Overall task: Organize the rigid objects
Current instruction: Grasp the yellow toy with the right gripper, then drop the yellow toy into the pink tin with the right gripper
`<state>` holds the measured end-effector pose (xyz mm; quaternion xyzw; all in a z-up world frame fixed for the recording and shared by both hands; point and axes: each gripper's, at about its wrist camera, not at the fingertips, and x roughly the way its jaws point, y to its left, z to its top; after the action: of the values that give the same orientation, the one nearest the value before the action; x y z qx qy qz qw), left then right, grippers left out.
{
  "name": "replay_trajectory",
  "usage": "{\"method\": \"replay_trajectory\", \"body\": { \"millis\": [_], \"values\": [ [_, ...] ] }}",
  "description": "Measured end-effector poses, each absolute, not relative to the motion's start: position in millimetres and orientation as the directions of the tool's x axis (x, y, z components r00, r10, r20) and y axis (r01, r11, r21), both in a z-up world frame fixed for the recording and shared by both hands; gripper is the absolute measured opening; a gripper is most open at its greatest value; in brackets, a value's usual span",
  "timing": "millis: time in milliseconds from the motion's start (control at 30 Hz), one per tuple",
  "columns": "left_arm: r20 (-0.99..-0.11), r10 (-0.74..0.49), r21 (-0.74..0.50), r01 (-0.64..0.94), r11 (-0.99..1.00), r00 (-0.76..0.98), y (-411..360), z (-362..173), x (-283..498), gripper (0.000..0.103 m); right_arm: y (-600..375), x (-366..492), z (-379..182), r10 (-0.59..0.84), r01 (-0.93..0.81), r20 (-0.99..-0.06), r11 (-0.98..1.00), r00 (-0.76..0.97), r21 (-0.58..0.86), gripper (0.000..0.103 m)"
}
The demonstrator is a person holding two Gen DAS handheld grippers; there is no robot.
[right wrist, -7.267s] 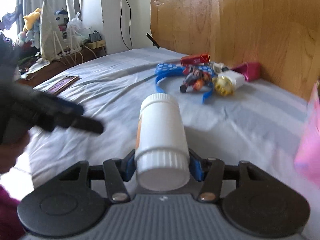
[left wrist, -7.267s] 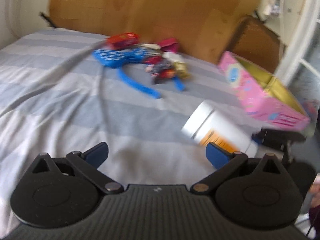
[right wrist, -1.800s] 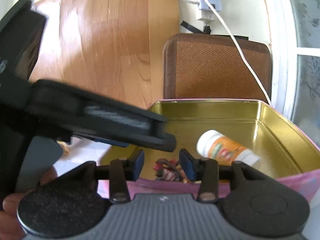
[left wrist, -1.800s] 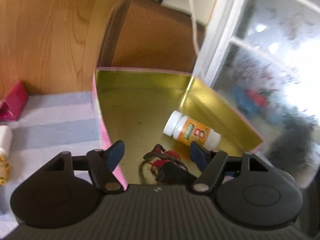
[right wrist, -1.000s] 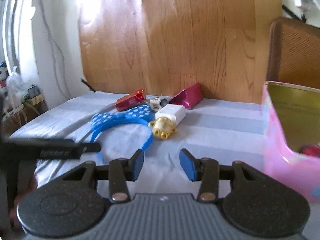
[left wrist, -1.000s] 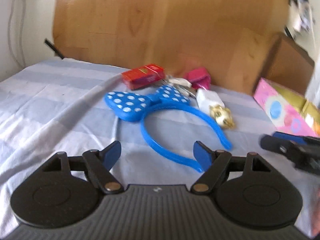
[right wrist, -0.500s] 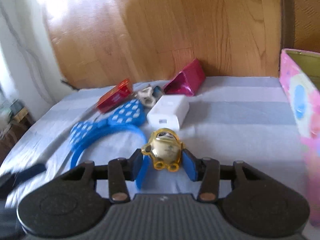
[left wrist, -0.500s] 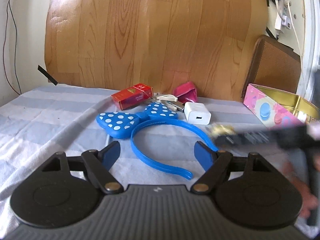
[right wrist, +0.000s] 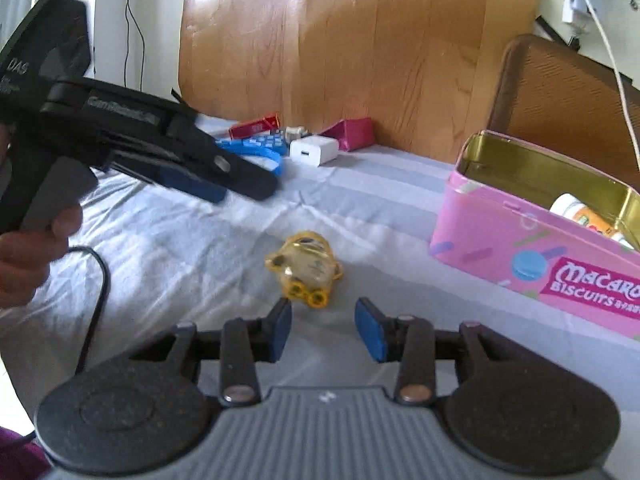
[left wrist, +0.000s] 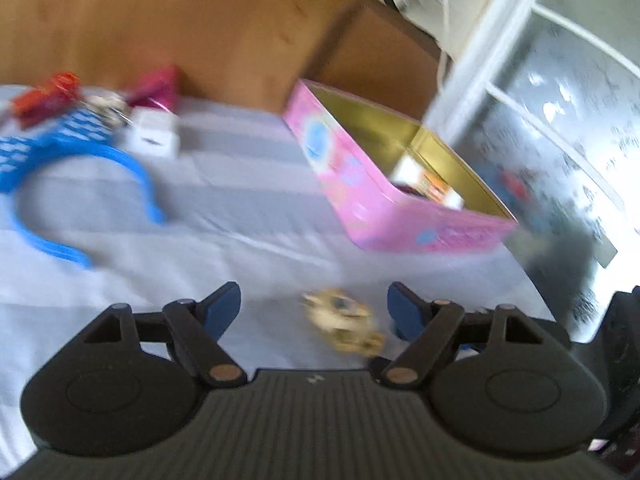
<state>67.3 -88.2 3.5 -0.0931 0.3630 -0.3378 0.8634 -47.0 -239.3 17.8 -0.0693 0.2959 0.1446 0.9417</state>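
Striped bedsheet (right wrist: pixel 200 248), yellow toy (right wrist: pixel 306 268) lying loose just ahead of spread, empty right claw (right wrist: pixel 323 328), near pink tin (right wrist: pixel 520 248); left claw (left wrist: pixel 314 312) spread too; likely light, hard, slippery—pinch across body.

Daylight floods in through the window (left wrist: pixel 560 120) on my right, blown out to white glare at its lower edge. My left view is smeared by motion blur throughout. My right view is sharper, with the bedsheet (right wrist: pixel 200 240) evenly lit, and straight lines bow at the edges.
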Motion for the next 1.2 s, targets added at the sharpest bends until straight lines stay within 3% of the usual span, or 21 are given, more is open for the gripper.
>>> {"method": "replay_trajectory", "body": {
  "millis": [167, 267, 400, 433, 633, 833, 1033, 1133, 1200],
  "values": [
    [-0.621, -0.619, -0.401, 0.484, 0.778, 0.481, -104, -7, 69, 0.076, -240, -37, 20, 0.266, -0.331, -0.574, 0.944, 0.775, -0.009, 0.045],
    [-0.63, -0.615, -0.42, 0.458, 0.784, 0.475, -103, -14, 71, 0.066, -234, -28, 18, 0.293, -0.362, -0.578, 0.932, 0.762, -0.005, 0.047],
    [-0.642, -0.605, -0.413, 0.453, 0.79, 0.47, -107, -12, 74, 0.043, -230, -14, 12, 0.339, -0.386, -0.595, 0.921, 0.729, 0.052, 0.044],
    [-0.641, -0.618, -0.433, 0.451, 0.78, 0.455, -109, -11, 76, 0.043, -229, -13, 11, 0.34, -0.383, -0.588, 0.922, 0.734, 0.056, 0.039],
    [-0.567, -0.67, -0.374, 0.575, 0.728, 0.479, -144, 36, 83, 0.042, -253, -13, 26, 0.289, -0.282, -0.492, 0.955, 0.821, 0.09, 0.031],
    [-0.524, -0.719, -0.282, 0.704, 0.652, 0.456, -214, 67, 102, 0.043, -287, -12, 58, 0.186, -0.178, -0.337, 0.983, 0.923, 0.056, 0.031],
    [-0.529, -0.65, -0.213, 0.656, 0.724, 0.546, -252, 61, 133, 0.046, -319, 17, 58, 0.047, -0.048, -0.302, 0.999, 0.952, 0.005, 0.023],
    [-0.525, -0.649, -0.268, 0.617, 0.74, 0.551, -241, 62, 139, 0.049, -329, 18, 54, 0.001, -0.001, -0.296, 1.0, 0.955, -0.001, 0.029],
    [-0.514, -0.638, -0.264, 0.602, 0.754, 0.574, -232, 64, 138, 0.056, -336, 10, 51, 0.007, -0.004, -0.268, 1.0, 0.963, 0.013, 0.031]
  ]
}}
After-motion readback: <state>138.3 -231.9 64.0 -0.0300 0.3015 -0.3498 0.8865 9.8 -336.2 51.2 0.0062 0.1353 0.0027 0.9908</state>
